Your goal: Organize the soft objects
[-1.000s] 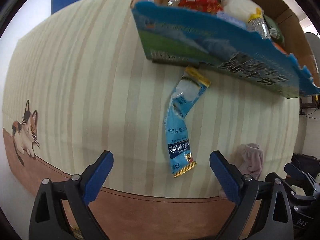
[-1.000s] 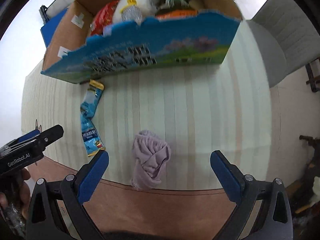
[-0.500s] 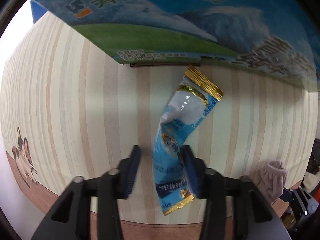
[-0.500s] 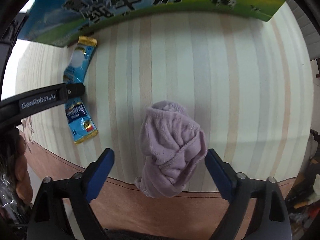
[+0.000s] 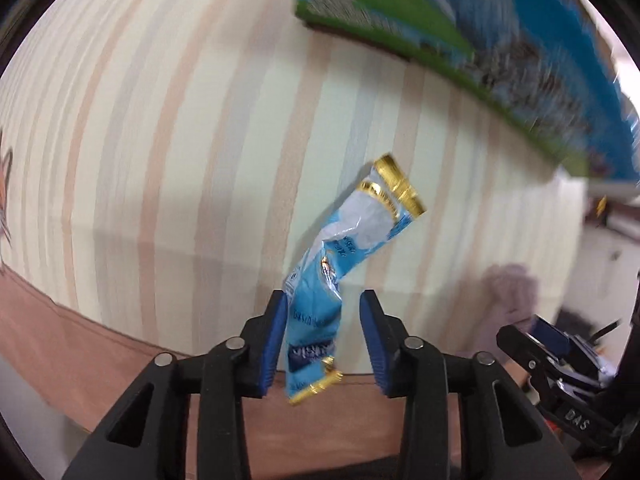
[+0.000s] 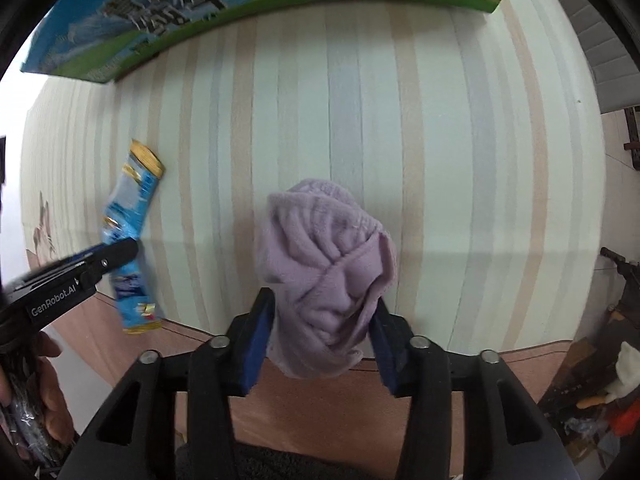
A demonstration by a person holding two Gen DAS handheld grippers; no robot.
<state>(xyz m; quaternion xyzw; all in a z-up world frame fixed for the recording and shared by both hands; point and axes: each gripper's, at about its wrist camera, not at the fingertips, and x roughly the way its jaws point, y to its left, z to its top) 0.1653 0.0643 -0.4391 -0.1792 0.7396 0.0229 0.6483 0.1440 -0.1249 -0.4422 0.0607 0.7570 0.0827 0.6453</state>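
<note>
A blue and gold snack packet (image 5: 344,272) hangs between the fingers of my left gripper (image 5: 324,340), lifted off the striped table (image 5: 160,120); the jaws stand narrow and the left pad touches it. It also shows in the right wrist view (image 6: 130,240), gripped by the left gripper (image 6: 116,256). My right gripper (image 6: 324,336) is shut on a lilac knitted cloth (image 6: 324,264), which bulges up between the blue pads. The cloth shows blurred in the left wrist view (image 5: 508,300).
A blue and green printed cardboard box (image 6: 240,8) stands at the far side of the table, also in the left wrist view (image 5: 500,48). The table's brown front border (image 6: 200,344) runs just ahead of the grippers. Clutter lies on the floor at right (image 6: 600,392).
Both grippers closed from wide open. The left took the packet and lifted it off the table, swinging left. The right closed on the lilac cloth.
</note>
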